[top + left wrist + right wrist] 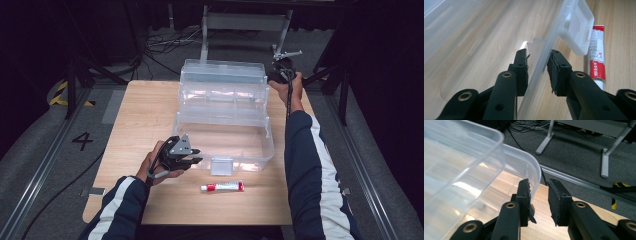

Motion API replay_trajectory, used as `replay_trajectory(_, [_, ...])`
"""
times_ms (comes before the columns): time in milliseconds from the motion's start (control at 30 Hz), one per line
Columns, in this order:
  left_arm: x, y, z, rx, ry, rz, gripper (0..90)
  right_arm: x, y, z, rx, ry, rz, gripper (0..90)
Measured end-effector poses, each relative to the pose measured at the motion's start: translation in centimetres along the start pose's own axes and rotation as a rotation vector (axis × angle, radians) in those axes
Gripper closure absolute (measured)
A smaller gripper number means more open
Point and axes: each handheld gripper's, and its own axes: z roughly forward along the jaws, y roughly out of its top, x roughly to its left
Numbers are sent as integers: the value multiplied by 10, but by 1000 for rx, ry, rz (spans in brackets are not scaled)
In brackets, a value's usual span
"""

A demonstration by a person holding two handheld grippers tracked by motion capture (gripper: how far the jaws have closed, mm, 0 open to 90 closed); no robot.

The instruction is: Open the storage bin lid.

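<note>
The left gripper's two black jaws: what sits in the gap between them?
In the left gripper view, the thin front wall of the clear plastic storage box stands between the jaws of the left gripper, which straddle it without yet closing.

High view: looking forward and down from above the person's side, taking in the whole table (150, 115). Left gripper view: riding close, facing along its jaws at the clear box (541, 67) front wall and tube (596, 55). Right gripper view: sitting close at the box's far corner, facing the floor beyond. All three are sharing the box.
</note>
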Motion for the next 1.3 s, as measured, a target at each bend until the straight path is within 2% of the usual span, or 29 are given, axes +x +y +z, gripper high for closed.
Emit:
replay_trajectory(100, [-1,1,1,-2,5,-2,702,3,-1,-7,-5,6,-18,691])
replay_trajectory(200, [-2,2,2,1,9,-5,702,7,-2,-18,-6,22,-9,676])
replay_trajectory(300, [-2,2,1,3,9,-9,702,15,-2,-31,-10,22,-54,667])
replay_trajectory(467, [-2,2,2,1,12,-15,699,18,-9,-56,-39,40,-63,648])
replay_trajectory(667, [-2,2,2,1,13,-22,698,22,-22,-72,-44,55,-93,646])
replay_trajectory(767, [-2,3,2,12,8,-33,696,21,-26,-79,-65,64,-87,650])
replay_trajectory(900, [-2,3,2,14,12,-34,695,22,-29,-84,-66,71,-98,649])
replay_trajectory(1000, [-3,3,2,13,19,-37,690,22,-33,-94,-87,70,-109,641])
replay_trajectory(1067, [-3,3,2,14,22,-37,687,22,-36,-104,-124,92,-108,631])
replay_trajectory(1100, [-4,4,2,15,25,-33,687,22,-36,-104,-124,92,-108,631])
replay_trajectory(1200, [-4,4,3,15,27,-31,687,22,-42,-119,-135,111,-138,623])
replay_trajectory(1300, [-4,4,3,14,30,-29,685,21,-48,-131,-160,132,-142,621])
